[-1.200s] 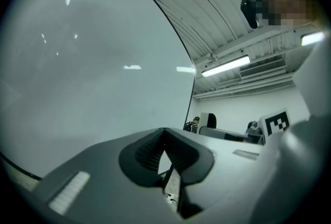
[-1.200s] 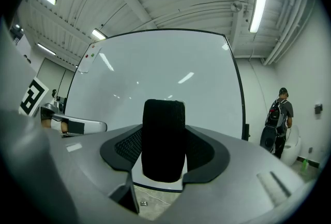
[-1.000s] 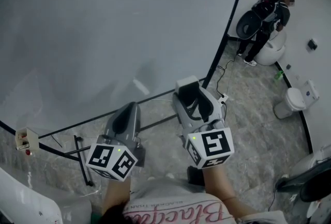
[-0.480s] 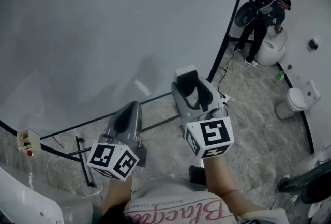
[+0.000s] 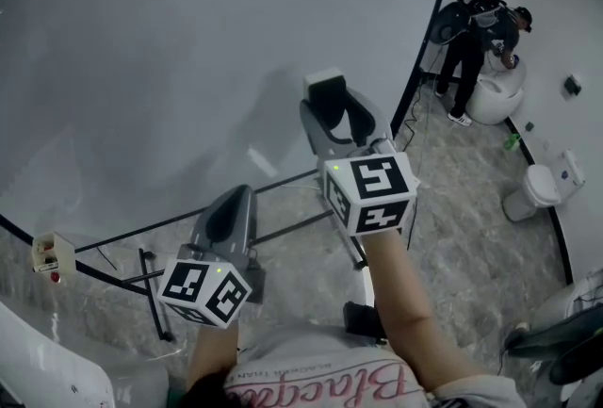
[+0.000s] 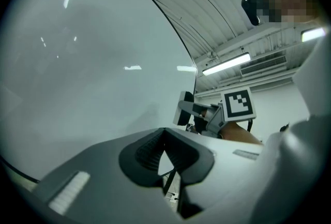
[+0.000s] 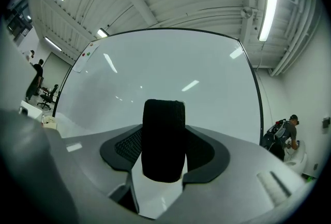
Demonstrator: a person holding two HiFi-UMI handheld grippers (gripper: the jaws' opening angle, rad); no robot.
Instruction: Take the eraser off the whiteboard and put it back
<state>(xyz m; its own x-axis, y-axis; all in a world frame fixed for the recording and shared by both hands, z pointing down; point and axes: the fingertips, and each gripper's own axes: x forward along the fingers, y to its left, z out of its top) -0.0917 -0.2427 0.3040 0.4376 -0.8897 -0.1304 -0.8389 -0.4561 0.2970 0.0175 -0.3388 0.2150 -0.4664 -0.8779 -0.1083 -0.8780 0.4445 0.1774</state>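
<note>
The eraser (image 5: 327,93), black felt with a white back, is clamped between the fingers of my right gripper (image 5: 332,109), which holds it up close to the large whiteboard (image 5: 188,39). Seen from the right gripper, the eraser (image 7: 163,140) stands upright between the jaws, its felt side towards the camera, with the whiteboard (image 7: 165,68) behind it. My left gripper (image 5: 229,213) hangs lower and to the left, shut with nothing in it. From the left gripper (image 6: 165,150), the right gripper (image 6: 189,112) and the eraser (image 6: 182,109) show beside the whiteboard (image 6: 93,62).
Black bars of the whiteboard's stand (image 5: 283,199) cross the marble floor below the grippers. A small box (image 5: 49,253) sits at the board's lower left edge. A person (image 5: 476,39) bends over a white tub at the far right, near a white bin (image 5: 537,185).
My right gripper has risen with the eraser and moved closer to the whiteboard. The left gripper has stayed where it was.
</note>
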